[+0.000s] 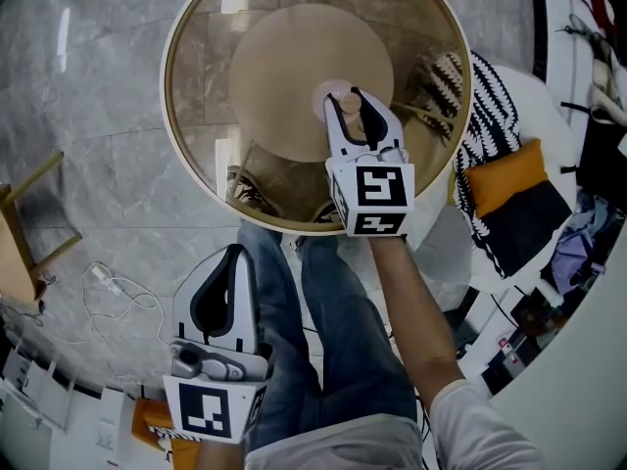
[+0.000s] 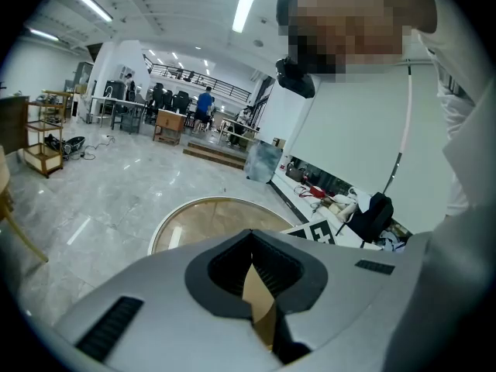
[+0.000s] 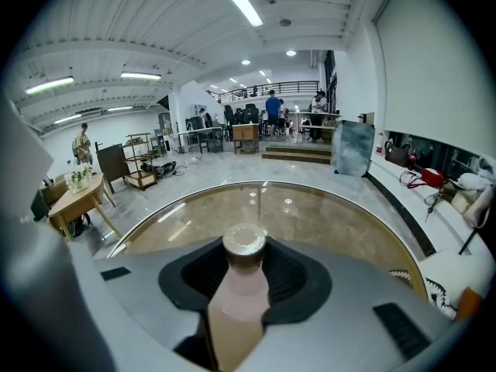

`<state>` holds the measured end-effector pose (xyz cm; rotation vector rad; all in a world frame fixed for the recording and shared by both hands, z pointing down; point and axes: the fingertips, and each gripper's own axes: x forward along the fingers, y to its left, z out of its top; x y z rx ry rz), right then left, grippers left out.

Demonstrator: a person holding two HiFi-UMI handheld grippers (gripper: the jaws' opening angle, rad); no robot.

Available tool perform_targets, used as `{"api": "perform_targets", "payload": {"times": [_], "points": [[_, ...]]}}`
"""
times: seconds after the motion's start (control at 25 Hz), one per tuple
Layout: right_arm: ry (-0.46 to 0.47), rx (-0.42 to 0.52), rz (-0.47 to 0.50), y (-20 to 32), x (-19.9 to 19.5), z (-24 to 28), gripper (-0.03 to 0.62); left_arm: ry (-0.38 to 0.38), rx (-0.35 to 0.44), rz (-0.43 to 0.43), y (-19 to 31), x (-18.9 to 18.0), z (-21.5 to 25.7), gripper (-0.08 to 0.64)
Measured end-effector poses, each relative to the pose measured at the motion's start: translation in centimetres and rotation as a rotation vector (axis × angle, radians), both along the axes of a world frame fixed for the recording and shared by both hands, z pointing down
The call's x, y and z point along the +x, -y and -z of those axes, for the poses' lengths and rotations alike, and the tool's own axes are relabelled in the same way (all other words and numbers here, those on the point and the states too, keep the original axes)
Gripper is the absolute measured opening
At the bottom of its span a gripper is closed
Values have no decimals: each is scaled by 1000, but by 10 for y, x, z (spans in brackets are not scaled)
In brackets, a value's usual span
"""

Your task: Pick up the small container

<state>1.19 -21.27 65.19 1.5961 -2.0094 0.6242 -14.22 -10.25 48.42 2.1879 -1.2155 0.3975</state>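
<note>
The small container (image 1: 349,104), a pale pinkish bottle with a brown cap, stands upright between the jaws of my right gripper (image 1: 351,101) over the middle of the round glass table (image 1: 196,27). Both pads press its sides, so the gripper is shut on it. In the right gripper view the small container (image 3: 242,273) fills the gap of the right gripper (image 3: 244,256), cap up. Whether its base touches the glass is hidden. My left gripper (image 1: 235,253) hangs low beside the person's legs, off the table, shut and empty. In its own view the left gripper (image 2: 252,242) points towards the table.
A wooden rim (image 1: 172,116) rings the glass top, and a round wooden base (image 1: 284,57) shows through it. A black-and-white patterned seat (image 1: 490,106) with an orange cushion (image 1: 509,174) sits to the right. White cables (image 1: 108,292) lie on the floor at left.
</note>
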Motion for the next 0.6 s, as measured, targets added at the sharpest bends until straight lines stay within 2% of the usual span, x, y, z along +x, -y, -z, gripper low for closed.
{"api": "perform_targets", "payload": {"times": [0.6], "points": [[8, 0, 24, -10, 7, 16, 144, 3, 13, -41, -2, 21, 15, 15]]}}
